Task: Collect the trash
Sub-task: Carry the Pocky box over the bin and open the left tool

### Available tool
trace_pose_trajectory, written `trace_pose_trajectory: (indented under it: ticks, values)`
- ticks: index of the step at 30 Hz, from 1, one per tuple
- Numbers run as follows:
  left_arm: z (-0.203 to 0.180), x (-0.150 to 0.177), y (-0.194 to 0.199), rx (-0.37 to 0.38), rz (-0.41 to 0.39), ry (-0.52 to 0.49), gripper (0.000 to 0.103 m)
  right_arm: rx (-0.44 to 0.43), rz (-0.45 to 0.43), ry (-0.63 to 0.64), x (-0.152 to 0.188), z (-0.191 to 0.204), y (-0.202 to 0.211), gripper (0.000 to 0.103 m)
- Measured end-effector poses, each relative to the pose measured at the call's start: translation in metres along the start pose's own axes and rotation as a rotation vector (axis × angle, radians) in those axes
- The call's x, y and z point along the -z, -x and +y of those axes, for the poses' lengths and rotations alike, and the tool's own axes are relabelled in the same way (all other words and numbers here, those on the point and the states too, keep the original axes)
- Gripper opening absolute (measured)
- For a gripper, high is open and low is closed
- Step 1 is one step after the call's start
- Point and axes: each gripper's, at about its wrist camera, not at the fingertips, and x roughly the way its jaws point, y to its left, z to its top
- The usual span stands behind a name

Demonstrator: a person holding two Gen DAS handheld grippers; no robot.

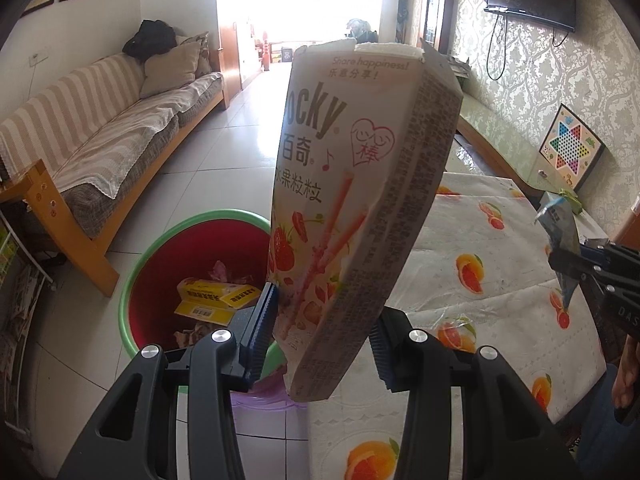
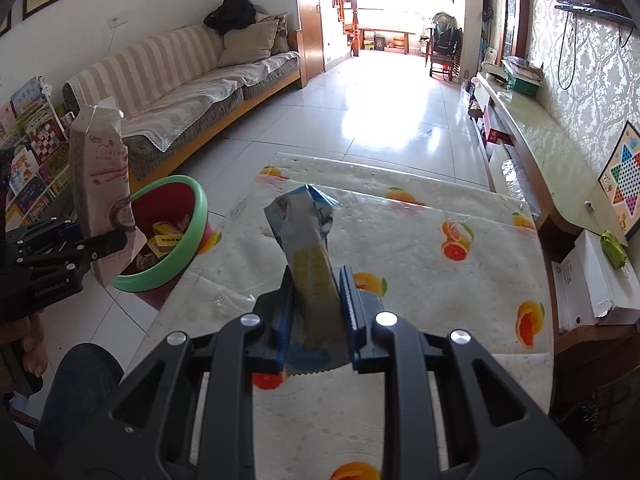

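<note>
Left wrist view: our left gripper (image 1: 320, 332) is clamped on the lower end of a Pocky box (image 1: 352, 184), one pad on each flat side, and the box rises tilted ahead of the jaws with its torn top end farthest from us. Just beyond and to the left of the fingers, lower down, stands the bin (image 1: 160, 248), green-rimmed and red inside, with a yellow box (image 1: 212, 300) and other scraps in it. To the right of the fingers lies the table (image 1: 500, 280) under its orange-print cloth. At the far right edge we see our right gripper (image 1: 576, 268) pinching a blue wrapper (image 1: 560, 236).

From the right wrist, that gripper (image 2: 316, 312) is closed narrowly on the wrapper (image 2: 308, 240), which stands up between the blue pads above the table (image 2: 440, 280). Off to the left of these fingers, the left gripper (image 2: 108, 244) holds the Pocky box (image 2: 100, 176) just beside the bin (image 2: 192, 224), the box's lower end at the near rim. A sofa (image 2: 180, 92) runs along the wall beyond the bin.
</note>
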Motion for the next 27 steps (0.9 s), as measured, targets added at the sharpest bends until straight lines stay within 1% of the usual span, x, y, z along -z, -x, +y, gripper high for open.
trace_pose_trajectory:
  ticks: [4,5,11,13,16,19,20,21,22,23,24,25,27]
  values:
    - [0.034,-0.005,-0.009,-0.025,-0.009,0.04,0.041,-0.023,0.002,0.039,0.003,0.023,0.002,0.022]
    - [0.042,-0.006,-0.013,-0.044,-0.006,0.043,0.041,-0.031,-0.002,0.043,0.003,0.027,0.003,0.022]
    - [0.09,-0.013,-0.045,-0.121,0.041,0.073,0.041,-0.04,-0.004,0.052,-0.006,0.043,0.002,0.022]
    - [0.103,-0.013,-0.056,-0.123,0.063,0.085,0.041,-0.038,-0.006,0.063,-0.011,0.048,0.003,0.022]
    - [0.117,-0.009,-0.076,-0.125,0.126,0.099,0.041,-0.033,-0.008,0.074,-0.015,0.055,0.006,0.022]
    - [0.124,-0.004,-0.089,-0.122,0.165,0.11,0.042,-0.028,-0.01,0.079,-0.022,0.061,0.005,0.022]
    - [0.126,-0.003,-0.093,-0.115,0.181,0.118,0.044,-0.027,-0.012,0.08,-0.024,0.061,0.005,0.022]
    - [0.127,-0.002,-0.096,-0.104,0.194,0.126,0.044,-0.024,-0.015,0.083,-0.026,0.063,0.006,0.022]
    - [0.128,-0.002,-0.098,-0.101,0.2,0.13,0.049,-0.024,-0.015,0.083,-0.026,0.063,0.006,0.022]
    - [0.128,-0.002,-0.097,-0.111,0.197,0.129,0.064,-0.022,-0.016,0.084,-0.028,0.064,0.007,0.022]
    - [0.128,-0.001,-0.093,-0.115,0.186,0.132,0.07,-0.021,-0.017,0.085,-0.03,0.065,0.007,0.022]
    - [0.128,0.0,-0.09,-0.113,0.176,0.137,0.074,-0.019,-0.016,0.087,-0.031,0.067,0.006,0.022]
    - [0.128,0.004,-0.083,-0.106,0.17,0.136,0.075,-0.017,-0.013,0.092,-0.033,0.068,0.005,0.022]
